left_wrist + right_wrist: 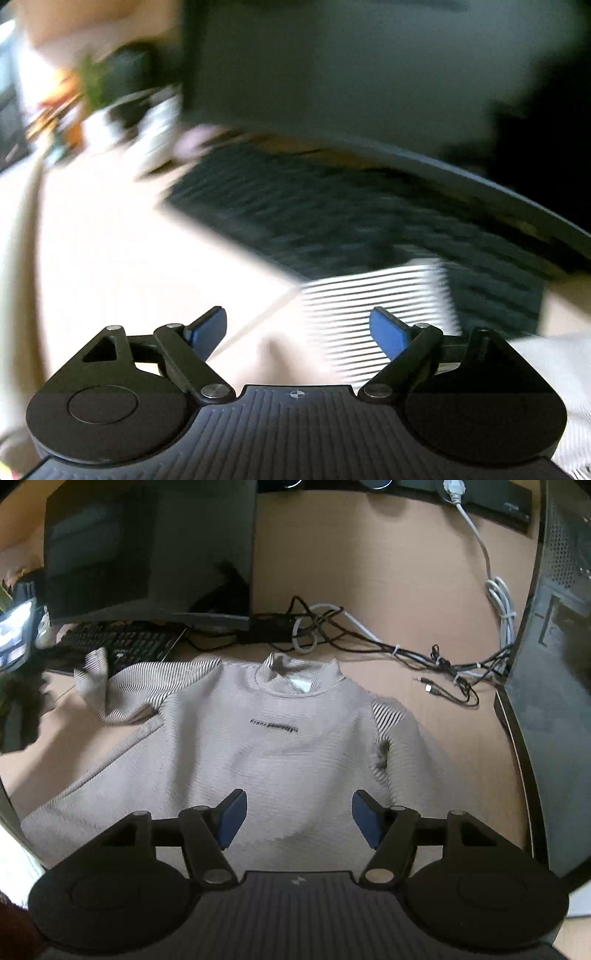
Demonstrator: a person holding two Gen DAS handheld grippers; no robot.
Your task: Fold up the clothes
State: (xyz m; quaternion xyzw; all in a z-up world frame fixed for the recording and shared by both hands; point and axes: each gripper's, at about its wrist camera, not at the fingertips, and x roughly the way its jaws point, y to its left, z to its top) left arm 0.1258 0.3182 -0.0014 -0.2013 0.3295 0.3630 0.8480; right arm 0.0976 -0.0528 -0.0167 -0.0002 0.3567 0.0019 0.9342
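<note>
Below my right gripper (298, 821), spread wide and empty, the beige sweater (266, 753) lies front-up on the desk (388, 572), striped sleeve (122, 690) flopped onto the keyboard (118, 642); my left gripper (298, 330) (also wide, holding nothing) sees only blur; cables (369, 638) tangle beyond the collar.

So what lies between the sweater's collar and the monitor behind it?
In the right wrist view, bare desk and a tangle of cables separate the sweater collar from the monitor.

Beige ribbed sweater (266, 753) lies flat, front up, one sleeve crumpled.
</note>
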